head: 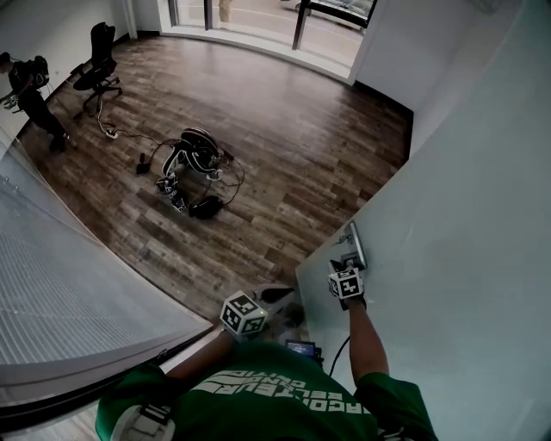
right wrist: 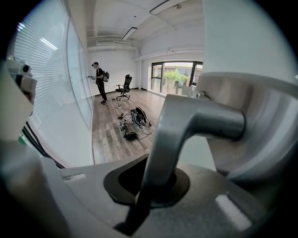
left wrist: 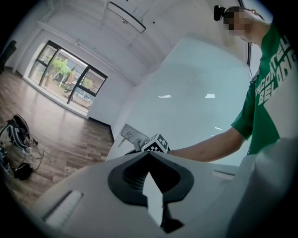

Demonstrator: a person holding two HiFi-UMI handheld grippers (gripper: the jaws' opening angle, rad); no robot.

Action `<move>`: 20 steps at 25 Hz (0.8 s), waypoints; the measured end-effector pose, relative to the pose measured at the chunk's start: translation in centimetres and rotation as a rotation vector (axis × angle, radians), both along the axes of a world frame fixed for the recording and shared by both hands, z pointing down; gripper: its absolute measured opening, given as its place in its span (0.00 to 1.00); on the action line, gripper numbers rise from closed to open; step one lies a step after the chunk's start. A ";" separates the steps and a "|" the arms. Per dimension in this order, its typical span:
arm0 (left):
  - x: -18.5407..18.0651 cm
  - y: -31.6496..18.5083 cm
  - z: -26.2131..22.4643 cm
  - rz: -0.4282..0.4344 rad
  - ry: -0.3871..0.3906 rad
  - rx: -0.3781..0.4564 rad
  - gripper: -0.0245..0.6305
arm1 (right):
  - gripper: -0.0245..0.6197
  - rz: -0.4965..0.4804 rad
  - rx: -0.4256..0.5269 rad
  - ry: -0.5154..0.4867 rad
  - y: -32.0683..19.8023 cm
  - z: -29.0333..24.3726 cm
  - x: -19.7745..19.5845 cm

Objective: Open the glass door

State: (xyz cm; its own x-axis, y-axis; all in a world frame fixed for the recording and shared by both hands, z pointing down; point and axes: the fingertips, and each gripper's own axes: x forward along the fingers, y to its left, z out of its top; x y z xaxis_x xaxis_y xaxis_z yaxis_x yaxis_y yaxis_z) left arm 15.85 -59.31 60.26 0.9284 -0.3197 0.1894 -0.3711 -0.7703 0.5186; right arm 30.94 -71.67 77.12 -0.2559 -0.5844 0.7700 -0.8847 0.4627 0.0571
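Note:
The glass door [head: 465, 224] is a pale frosted panel at my right, its free edge toward the room. On it sits a metal lever handle [head: 353, 247], large in the right gripper view [right wrist: 195, 122]. My right gripper [head: 348, 267] is shut on the handle, whose lever runs down between the jaws [right wrist: 153, 186]. The left gripper view shows the handle plate [left wrist: 132, 135] with the right gripper's marker cube [left wrist: 156, 143] just below it. My left gripper [head: 277, 296] hangs left of the door edge, off the door, jaws together [left wrist: 151, 195] with nothing between them.
A backpack with cables [head: 194, 168] lies on the wood floor. An office chair [head: 99, 60] and a standing person [head: 30, 95] are at the far left. A glass wall with blinds [head: 69, 284] runs along my left. Windows [head: 258, 17] close the far end.

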 end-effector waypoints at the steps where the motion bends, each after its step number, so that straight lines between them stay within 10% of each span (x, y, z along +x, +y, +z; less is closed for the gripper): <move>1: 0.1 -0.3 -0.1 -0.006 -0.003 0.002 0.06 | 0.03 0.007 0.001 0.002 -0.3 -0.1 0.5; 20: 8.3 -3.1 -0.7 0.013 -0.032 0.001 0.06 | 0.03 0.141 0.002 0.003 -3.4 -0.4 10.8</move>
